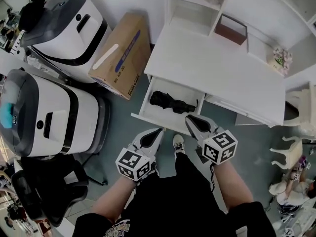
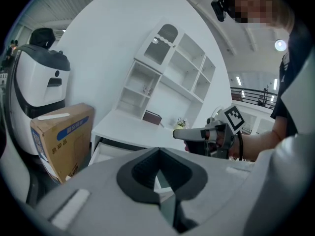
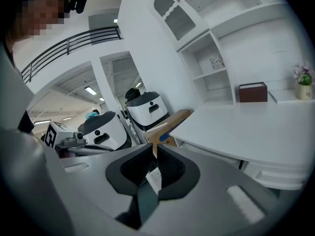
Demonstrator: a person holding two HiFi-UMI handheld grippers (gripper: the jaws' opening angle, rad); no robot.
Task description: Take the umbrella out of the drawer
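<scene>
A black folded umbrella (image 1: 170, 101) lies inside the open white drawer (image 1: 148, 116) under the desk. Both grippers hang in front of the drawer, over the person's legs, apart from the umbrella. My left gripper (image 1: 158, 131) points at the drawer's front edge, jaws shut and empty; in its own view the tips (image 2: 158, 150) meet before the drawer (image 2: 101, 150). My right gripper (image 1: 189, 118) sits just right of it, near the drawer front, also shut on nothing (image 3: 153, 146). The umbrella is hidden in both gripper views.
The white desk (image 1: 217, 68) with shelves carries a brown box (image 1: 231, 29) and a small flower pot (image 1: 280, 58). A cardboard box (image 1: 121, 53) leans left of the drawer. Two large white machines (image 1: 69, 28) (image 1: 44, 112) and a black chair (image 1: 44, 186) crowd the left.
</scene>
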